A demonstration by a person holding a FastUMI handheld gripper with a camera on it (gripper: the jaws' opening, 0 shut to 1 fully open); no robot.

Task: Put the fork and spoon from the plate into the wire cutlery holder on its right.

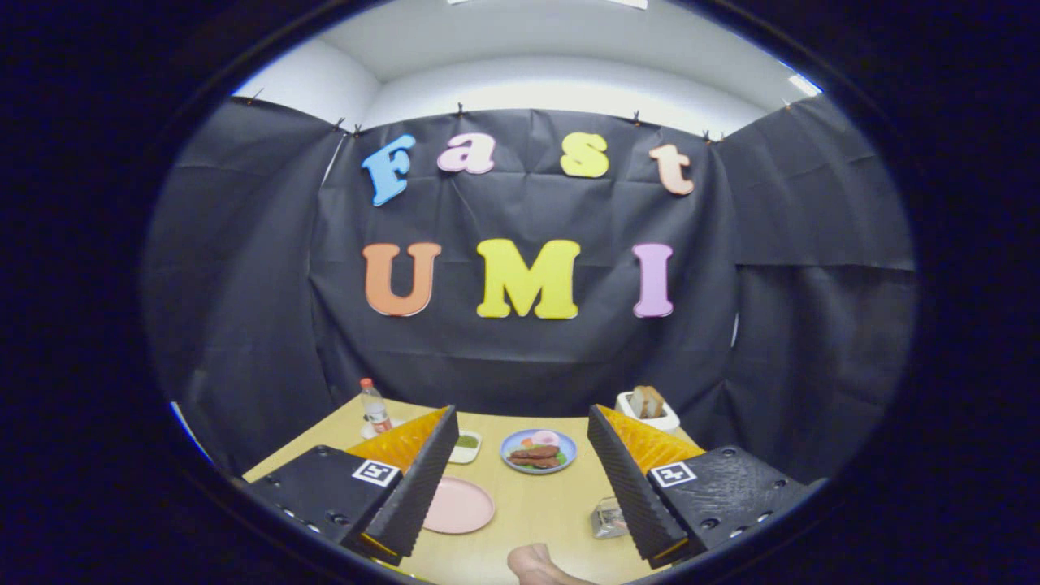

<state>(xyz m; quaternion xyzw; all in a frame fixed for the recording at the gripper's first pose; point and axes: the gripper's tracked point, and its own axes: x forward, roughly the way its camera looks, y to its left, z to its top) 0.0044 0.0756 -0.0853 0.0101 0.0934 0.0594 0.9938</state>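
Pink plate (457,504) bare, near left finger, 9 o'clock of wire cutlery holder (608,517); fork and spoon not discernible. Gripper (520,475) spread wide, grasping nothing. Stage ambiguous: utensils either stowed or hidden; no move advisable.

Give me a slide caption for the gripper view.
Open gripper held above the table, pink plate and food plate between its fingers.

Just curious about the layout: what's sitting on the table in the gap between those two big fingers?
In the gripper view, between the open fingers: a pink plate, beyond it a blue plate of food, and bare tabletop.
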